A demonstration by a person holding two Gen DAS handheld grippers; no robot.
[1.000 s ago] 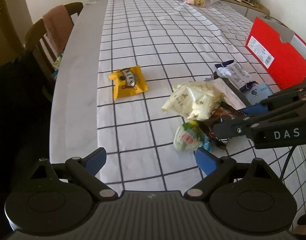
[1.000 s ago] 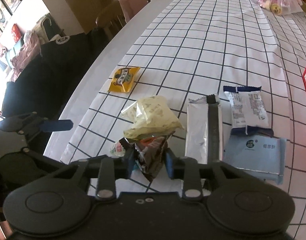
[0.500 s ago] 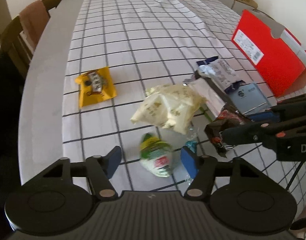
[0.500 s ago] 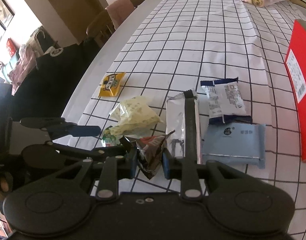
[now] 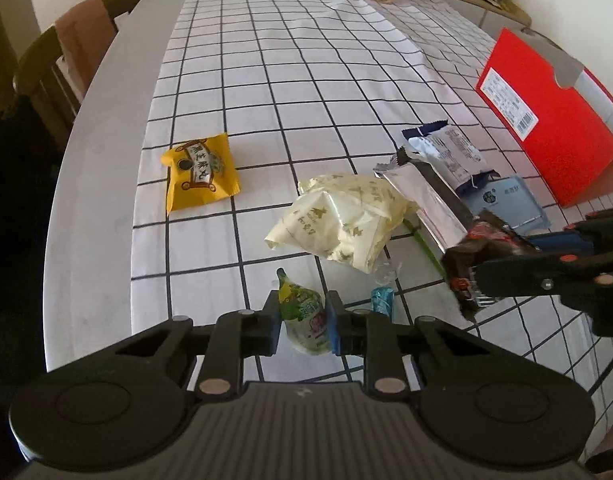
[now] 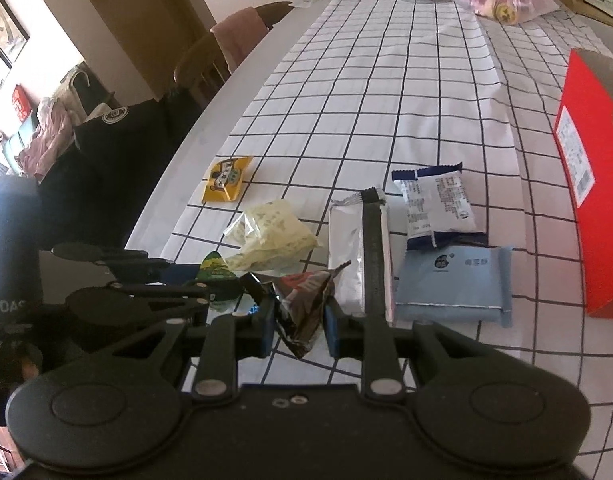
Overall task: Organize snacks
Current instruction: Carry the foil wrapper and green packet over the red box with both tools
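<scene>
A small green snack packet (image 5: 296,304) lies on the checked tablecloth (image 5: 266,80) between the pads of my left gripper (image 5: 302,320). Its jaws are closing and both pads touch the packet's sides. My right gripper (image 6: 298,320) is shut on a crumpled dark red-black wrapper (image 6: 302,300) and holds it just above the cloth. In the left wrist view that wrapper (image 5: 470,248) hangs at the right, off the table. The right wrist view shows the left gripper (image 6: 186,280) low at the left with the green packet (image 6: 216,268) in it.
A yellow packet (image 5: 202,176), a cream bag (image 5: 338,220), a silver bar (image 5: 422,200), a white-and-blue packet (image 5: 450,156) and a pale blue pack (image 5: 502,200) lie ahead. A red box (image 5: 546,120) stands right. A small blue candy (image 5: 382,300) lies near. A chair (image 5: 78,40) stands left.
My left gripper moved over the green packet and its wide jaws came in around it. The right gripper rose a little, still holding the dark wrapper.
</scene>
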